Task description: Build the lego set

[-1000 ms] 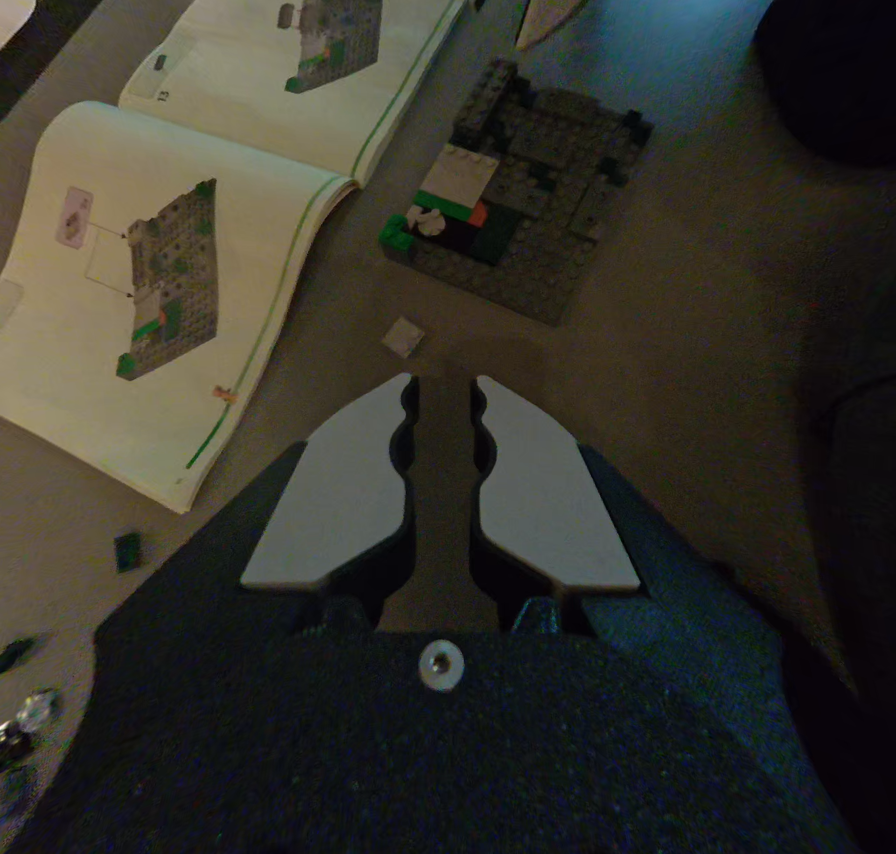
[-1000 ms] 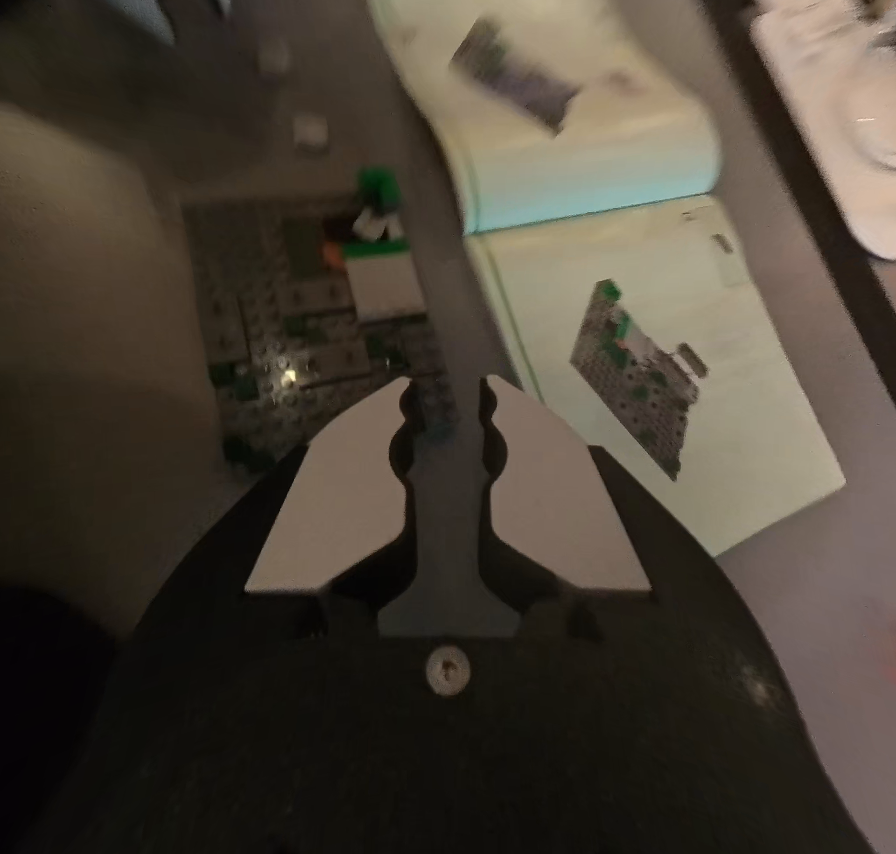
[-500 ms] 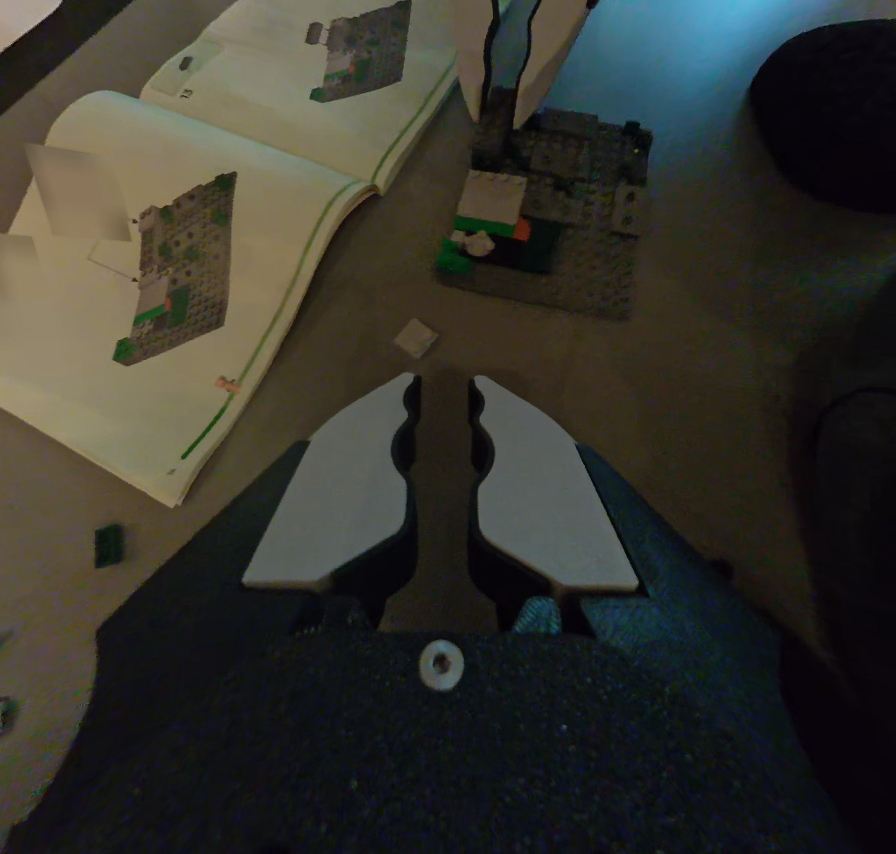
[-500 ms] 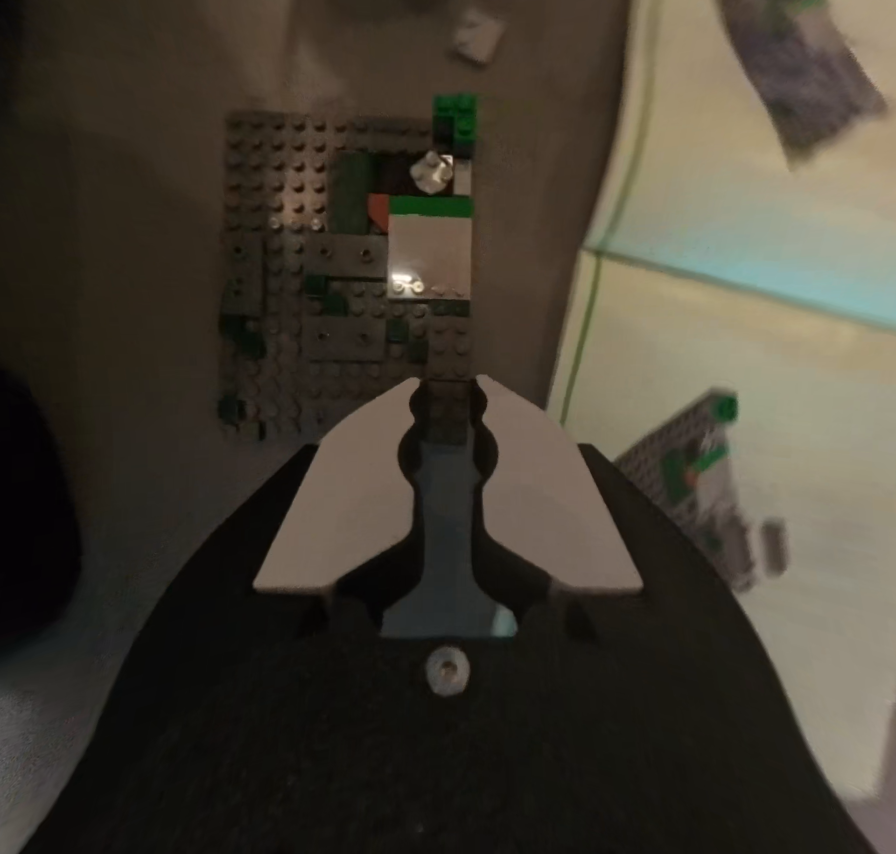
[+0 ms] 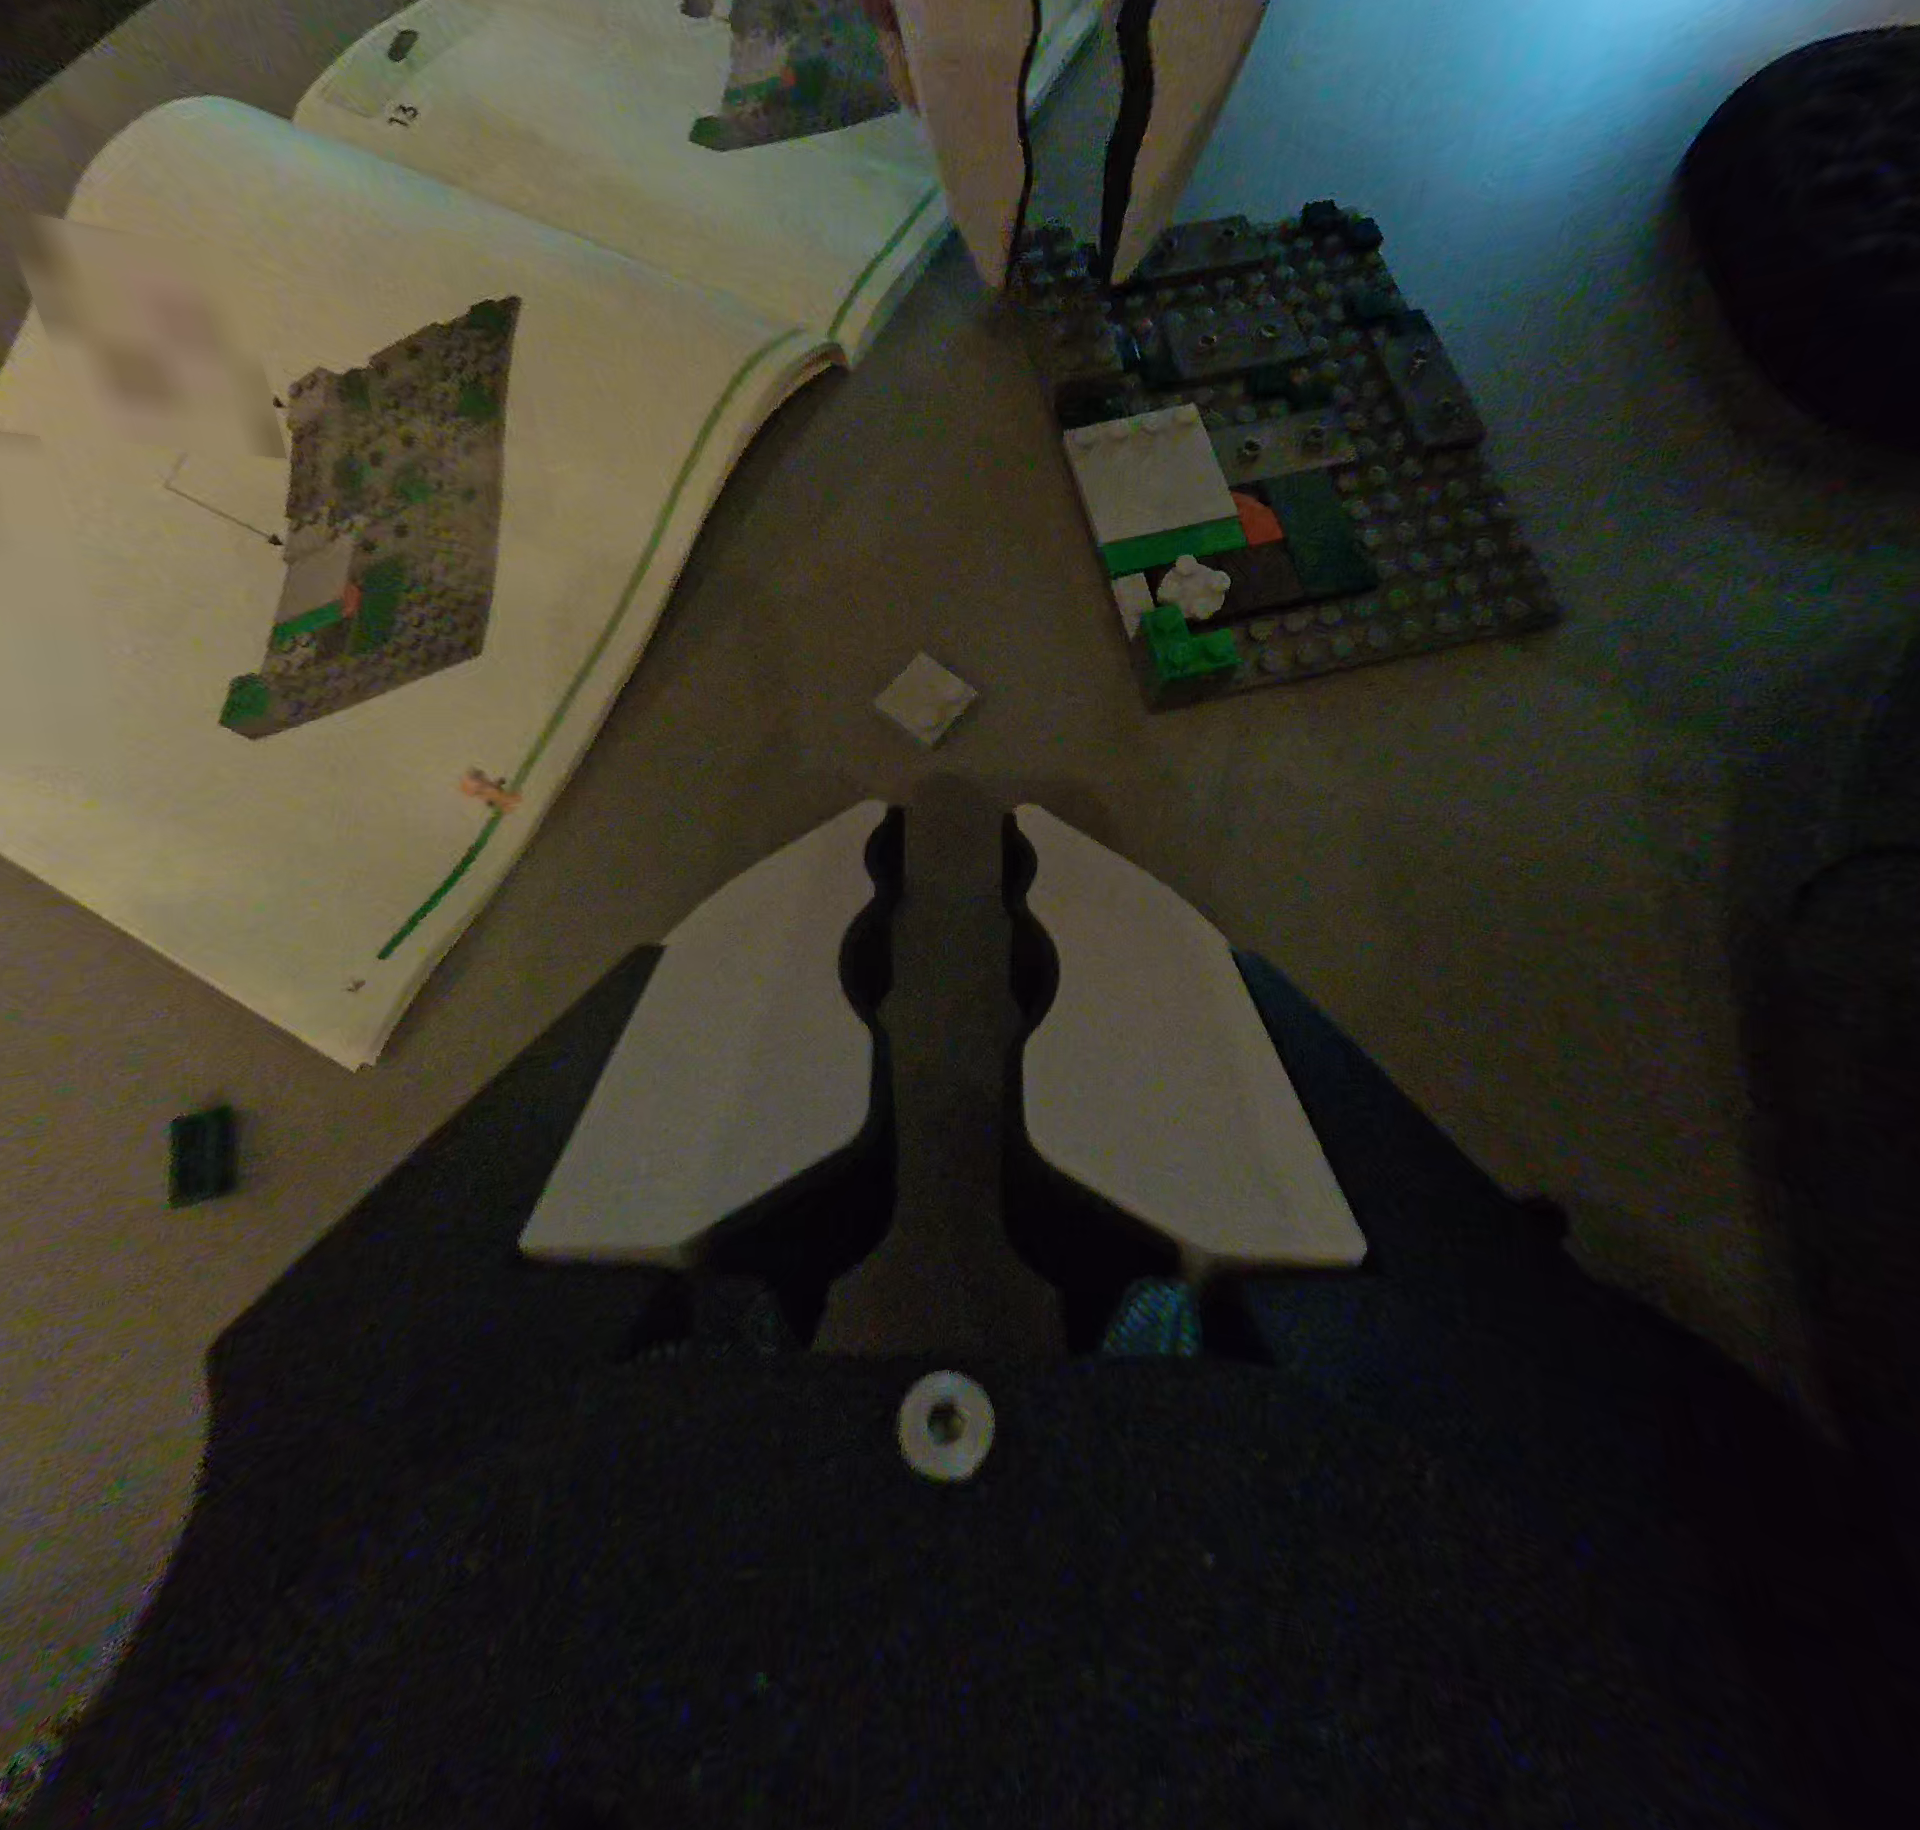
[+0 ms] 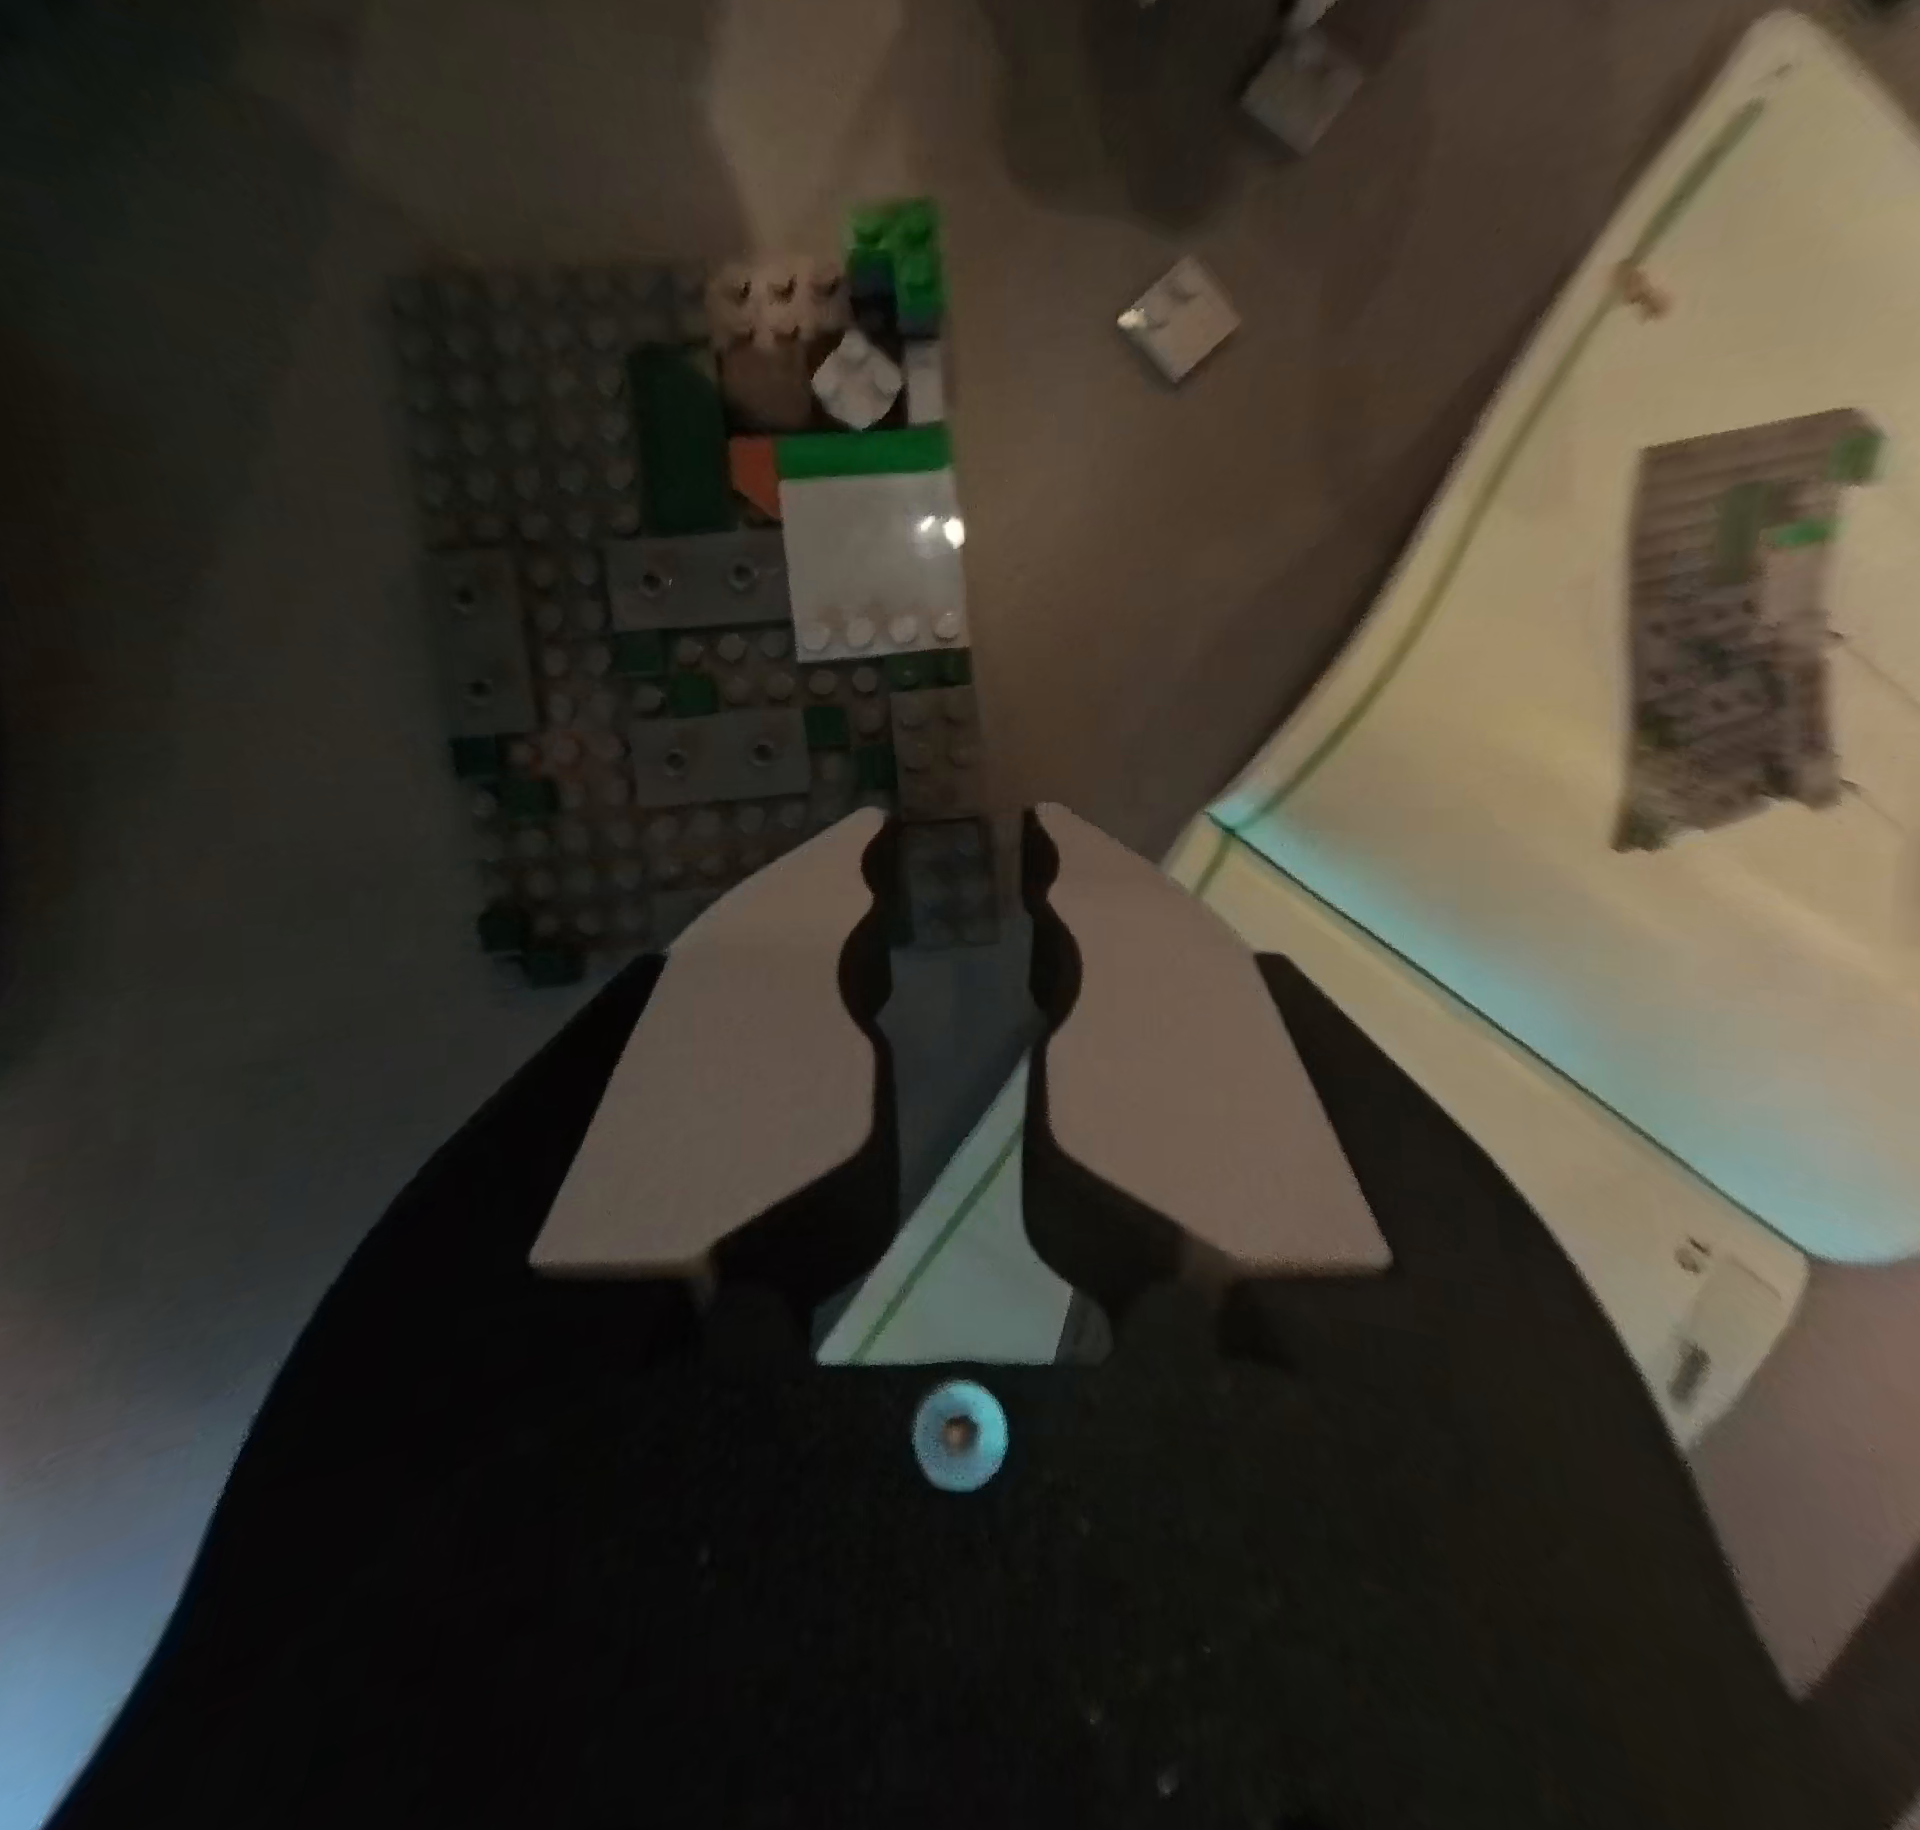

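Instruction booklet (image 5: pixel 436 492): open, left. Loose grey tile (image 5: pixel 925 697): between booklet and grey lego build (image 5: pixel 1288 471). Left gripper (image 5: pixel 951 814): narrow gap, empty, near the tile. Right gripper (image 6: pixel 956 824): narrow, empty, at the build's corner. Step, likely: steadying the build; next, picking up the tile.

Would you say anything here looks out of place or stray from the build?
A few bricks lie loose on the carpet, apart from the grey baseplate build: a small light grey square plate between the open instruction booklet and the build, and a dark green brick near the booklet's corner. Nothing looks damaged.
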